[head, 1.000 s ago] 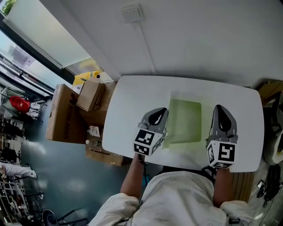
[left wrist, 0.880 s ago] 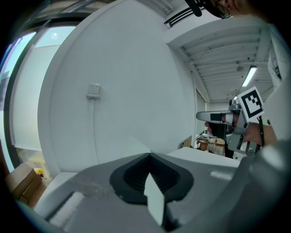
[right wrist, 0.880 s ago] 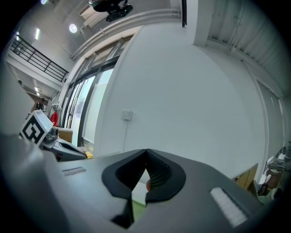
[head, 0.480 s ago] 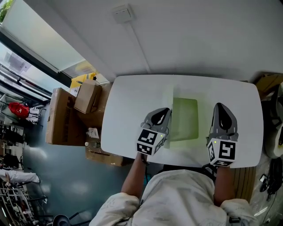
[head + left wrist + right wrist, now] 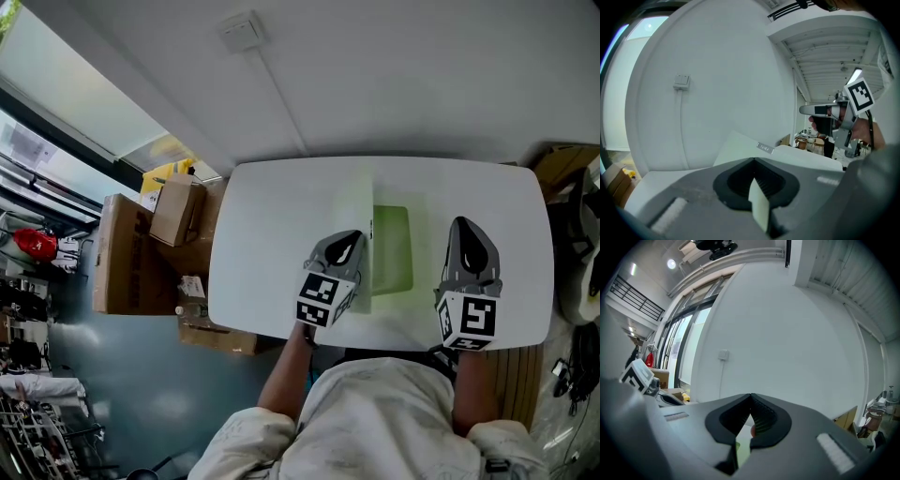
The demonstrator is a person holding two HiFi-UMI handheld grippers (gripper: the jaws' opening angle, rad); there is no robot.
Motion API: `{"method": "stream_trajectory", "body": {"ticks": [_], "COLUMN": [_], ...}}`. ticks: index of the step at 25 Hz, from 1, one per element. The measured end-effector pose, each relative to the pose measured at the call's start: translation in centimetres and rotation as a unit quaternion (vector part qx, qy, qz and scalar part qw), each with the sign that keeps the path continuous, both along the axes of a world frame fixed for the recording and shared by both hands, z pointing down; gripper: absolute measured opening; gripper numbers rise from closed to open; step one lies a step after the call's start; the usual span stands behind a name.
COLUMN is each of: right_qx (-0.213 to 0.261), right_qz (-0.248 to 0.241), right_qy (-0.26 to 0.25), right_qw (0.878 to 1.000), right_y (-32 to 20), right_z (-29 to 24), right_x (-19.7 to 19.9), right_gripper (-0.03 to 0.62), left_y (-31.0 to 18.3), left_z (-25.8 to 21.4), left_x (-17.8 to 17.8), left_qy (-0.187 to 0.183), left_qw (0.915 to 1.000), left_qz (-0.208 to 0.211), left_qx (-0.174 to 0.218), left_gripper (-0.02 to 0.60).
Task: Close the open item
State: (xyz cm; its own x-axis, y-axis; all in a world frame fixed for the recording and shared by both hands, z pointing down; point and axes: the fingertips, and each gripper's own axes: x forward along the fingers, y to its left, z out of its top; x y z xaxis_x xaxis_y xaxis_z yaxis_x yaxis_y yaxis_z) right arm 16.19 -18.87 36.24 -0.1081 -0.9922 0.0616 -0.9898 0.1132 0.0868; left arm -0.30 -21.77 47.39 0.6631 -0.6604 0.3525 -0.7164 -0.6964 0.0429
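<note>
Head view: left gripper (image 5: 344,247) jaws pinch upright cover (image 5: 354,217) of flat pale green plastic folder (image 5: 392,249), prob to flip shut; right gripper (image 5: 468,246) clenched, empty.

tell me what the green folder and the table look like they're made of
Green folder: probably thin plastic, translucent and slightly glossy. Its raised cover, pinched in the left gripper, looks pale, as if the white behind shows through it. Table: smooth matte white top, perhaps laminate or painted board; the look leaves that open.

Workspace in an industrial hall, stacked cardboard boxes (image 5: 127,253), white table (image 5: 272,234), tall windows (image 5: 682,348)
</note>
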Motion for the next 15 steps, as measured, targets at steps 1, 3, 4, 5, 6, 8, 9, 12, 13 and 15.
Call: {"method": "stream_trajectory", "body": {"ticks": [1, 3, 4, 5, 6, 8, 9, 12, 13, 15], "right_qx": [0.0, -0.001, -0.002, -0.002, -0.003, -0.005, -0.006, -0.006, -0.006, -0.006], "right_qz": [0.0, 0.001, 0.002, 0.003, 0.004, 0.007, 0.008, 0.009, 0.01, 0.012], "right_qy": [0.0, 0.0, 0.0, 0.001, 0.001, 0.001, 0.0, 0.0, 0.0, 0.0], "right_qw": [1.0, 1.0, 1.0, 1.0, 1.0, 1.0, 1.0, 1.0, 1.0, 1.0], "right_y": [0.0, -0.1, -0.1, -0.1, 0.0, 0.1, 0.2, 0.3, 0.3, 0.4], "right_z": [0.0, 0.1, 0.1, 0.2, 0.2, 0.3, 0.3, 0.3, 0.3, 0.4], "right_x": [0.1, 0.3, 0.4, 0.5, 0.7, 1.1, 1.3, 1.6, 1.7, 2.0], "right_gripper": [0.002, 0.002, 0.002, 0.002, 0.002, 0.002, 0.002, 0.002, 0.002, 0.002], "left_y": [0.0, 0.0, -0.1, 0.0, 0.0, 0.1, 0.2, 0.2, 0.2, 0.3], "left_z": [0.1, 0.5, 0.7, 1.0, 1.1, 1.0, 1.1, 1.8, 2.2, 3.0], "left_x": [0.2, 0.6, 0.8, 0.9, 1.2, 1.8, 2.0, 2.7, 2.9, 3.3], "left_qy": [0.001, 0.001, -0.001, -0.003, -0.004, -0.001, -0.001, -0.005, -0.006, -0.01], "left_qw": [1.0, 1.0, 1.0, 1.0, 1.0, 0.9999, 0.9999, 0.9998, 0.9997, 0.9995], "left_qz": [0.001, 0.003, 0.005, 0.006, 0.006, 0.004, 0.002, -0.001, -0.001, 0.0], "left_qx": [0.0, -0.002, -0.003, -0.004, -0.006, -0.009, -0.012, -0.022, -0.025, -0.03], "left_gripper": [0.0, 0.0, 0.0, 0.0, 0.0, 0.0, 0.0, 0.0, 0.0, 0.0]}}
